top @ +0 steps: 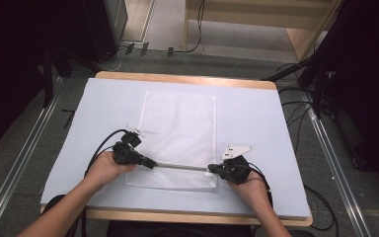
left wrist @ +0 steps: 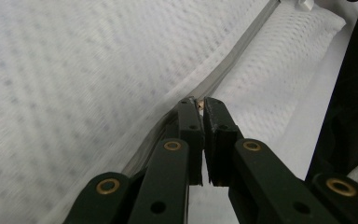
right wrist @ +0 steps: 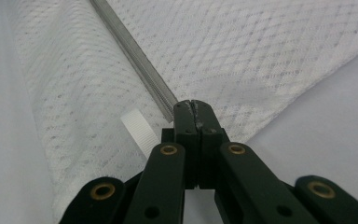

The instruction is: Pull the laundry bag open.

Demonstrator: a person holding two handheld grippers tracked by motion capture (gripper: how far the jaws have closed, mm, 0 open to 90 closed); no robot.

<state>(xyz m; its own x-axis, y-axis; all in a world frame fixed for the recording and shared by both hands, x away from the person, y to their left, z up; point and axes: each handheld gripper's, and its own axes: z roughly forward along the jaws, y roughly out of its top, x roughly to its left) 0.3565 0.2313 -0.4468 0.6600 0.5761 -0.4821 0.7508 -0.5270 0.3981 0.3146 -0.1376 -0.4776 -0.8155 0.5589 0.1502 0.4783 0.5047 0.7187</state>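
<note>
Currently, a white mesh bag lies flat near the middle of the pale counter, its long sides running away from the person. A grey zipper crosses the bag near its close edge, from left to right in the high view. The left tool sits at the left portion of this zipper, held by the left hand; the right tool sits at the bag's right edge, held by the right hand. In the left gripper view, the left tool has its jaws drawn together on a small pale piece at the zipper line, most likely the slider pull, though it is too small to identify with certainty. In the right gripper view, the right tool has its jaws pressed fully together, clamped on the end of the zipper where it meets the mesh fabric. A short white ribbed tab projects from the bag just beside the right tool's jaws. No brand, label or legible writing appears on the bag, the tools or the counter surface.
</note>
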